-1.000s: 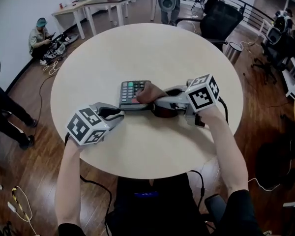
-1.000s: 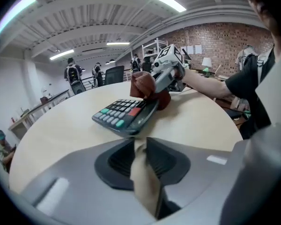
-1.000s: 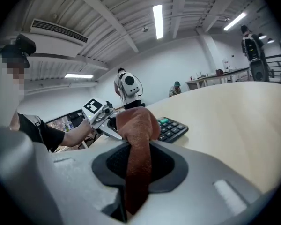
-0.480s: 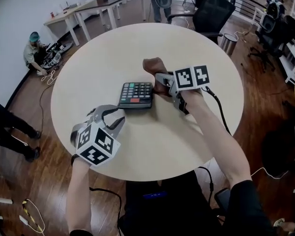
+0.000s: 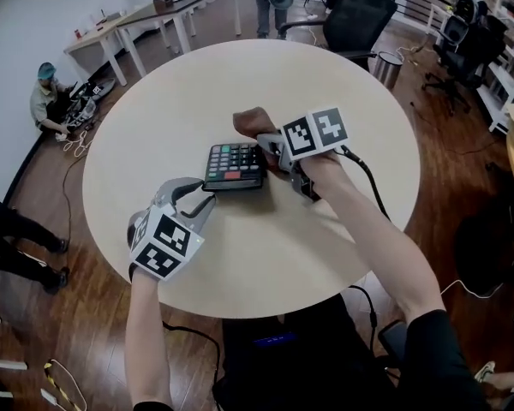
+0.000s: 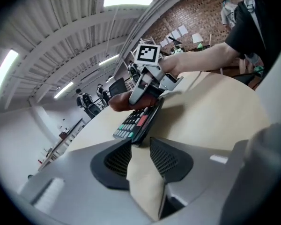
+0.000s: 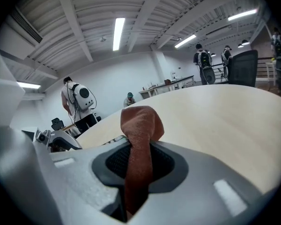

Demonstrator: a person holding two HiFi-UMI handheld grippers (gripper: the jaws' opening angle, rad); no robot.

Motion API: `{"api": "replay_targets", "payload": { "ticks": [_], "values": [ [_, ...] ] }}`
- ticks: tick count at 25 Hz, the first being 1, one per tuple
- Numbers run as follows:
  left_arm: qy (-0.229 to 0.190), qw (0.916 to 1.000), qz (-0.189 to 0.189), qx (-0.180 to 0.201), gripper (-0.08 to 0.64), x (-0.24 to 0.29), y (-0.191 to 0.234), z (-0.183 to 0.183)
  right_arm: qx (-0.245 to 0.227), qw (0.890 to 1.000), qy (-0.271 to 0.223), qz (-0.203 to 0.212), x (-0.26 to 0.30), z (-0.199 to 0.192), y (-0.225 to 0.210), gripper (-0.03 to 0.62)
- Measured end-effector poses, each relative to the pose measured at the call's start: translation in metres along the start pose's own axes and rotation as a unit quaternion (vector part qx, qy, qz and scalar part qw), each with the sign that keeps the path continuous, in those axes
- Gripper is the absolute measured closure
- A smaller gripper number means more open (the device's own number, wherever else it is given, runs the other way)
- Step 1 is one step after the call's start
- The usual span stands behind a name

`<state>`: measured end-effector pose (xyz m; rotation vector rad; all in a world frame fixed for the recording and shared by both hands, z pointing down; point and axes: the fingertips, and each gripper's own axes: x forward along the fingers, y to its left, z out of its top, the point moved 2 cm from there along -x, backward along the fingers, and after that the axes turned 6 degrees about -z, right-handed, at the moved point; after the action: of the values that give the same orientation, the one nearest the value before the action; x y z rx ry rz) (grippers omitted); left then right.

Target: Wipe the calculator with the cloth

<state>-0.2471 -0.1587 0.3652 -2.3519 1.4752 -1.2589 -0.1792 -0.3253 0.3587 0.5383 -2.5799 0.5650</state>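
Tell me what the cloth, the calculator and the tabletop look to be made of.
Cloth: soft woven or terry fabric, rust-brown, matte; a fuzzy nap shows and it folds limply. Calculator: likely hard plastic, a dark case with coloured keys. Tabletop: probably laminate or painted wood, pale beige, smooth and matte; no grain visible.

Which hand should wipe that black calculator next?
Right. The right gripper is shut on the reddish-brown cloth at the far corner of the black calculator; the left gripper, jaws just opening, holds nothing at its near corner.
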Motion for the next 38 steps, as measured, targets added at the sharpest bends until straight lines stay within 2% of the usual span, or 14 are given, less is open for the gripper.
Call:
{"api": "replay_targets", "payload": {
  "ticks": [2,4,9,11,14,18,23,24,28,30,32,35,38],
  "values": [
    [-0.006,0.9999,-0.008,0.009,0.459,0.003,-0.014,0.015,0.005,0.999,0.024,0.035,-0.004,-0.007,0.010,0.525],
    [-0.005,0.9997,-0.007,0.023,0.485,0.003,-0.020,0.023,0.023,0.998,0.025,0.057,-0.012,-0.006,0.009,0.525],
    [-0.006,0.9991,0.011,0.040,0.490,0.002,-0.021,0.016,0.078,0.997,-0.018,0.012,0.016,0.024,-0.021,0.525],
    [-0.005,0.9987,0.016,0.048,0.492,0.004,-0.025,0.020,0.079,0.997,-0.003,0.010,0.033,0.027,-0.020,0.525],
    [-0.003,0.9981,0.022,0.057,0.494,0.008,-0.026,0.025,0.040,0.998,0.045,0.013,0.043,0.023,-0.008,0.525],
    [0.001,0.9982,0.022,0.056,0.494,0.008,-0.025,0.023,0.058,0.995,0.063,0.046,0.020,0.005,-0.003,0.525],
    [0.003,0.9982,0.020,0.056,0.495,0.008,-0.026,0.023,0.060,0.986,0.091,0.124,-0.032,-0.024,0.012,0.525],
    [0.003,0.9981,0.020,0.058,0.495,0.007,-0.026,0.023,0.055,0.987,0.086,0.120,-0.037,-0.023,0.010,0.525],
    [0.001,0.9978,0.025,0.061,0.497,0.006,-0.028,0.024,0.035,0.997,0.052,0.046,-0.009,0.008,-0.014,0.525],
    [0.000,0.9979,0.024,0.060,0.497,0.007,-0.029,0.024,0.009,0.998,0.060,0.012,0.018,0.018,-0.019,0.525],
    [-0.003,0.9982,0.021,0.057,0.499,0.009,-0.031,0.024,-0.022,0.996,0.087,-0.012,0.043,0.016,-0.019,0.525],
    [-0.004,0.9983,0.019,0.055,0.497,0.010,-0.029,0.022,-0.045,0.991,0.124,-0.006,0.054,0.009,-0.010,0.525],
    [-0.003,0.9981,0.018,0.059,0.497,0.011,-0.028,0.024,-0.018,0.991,0.127,0.026,0.032,0.002,-0.006,0.525]
  ]
}}
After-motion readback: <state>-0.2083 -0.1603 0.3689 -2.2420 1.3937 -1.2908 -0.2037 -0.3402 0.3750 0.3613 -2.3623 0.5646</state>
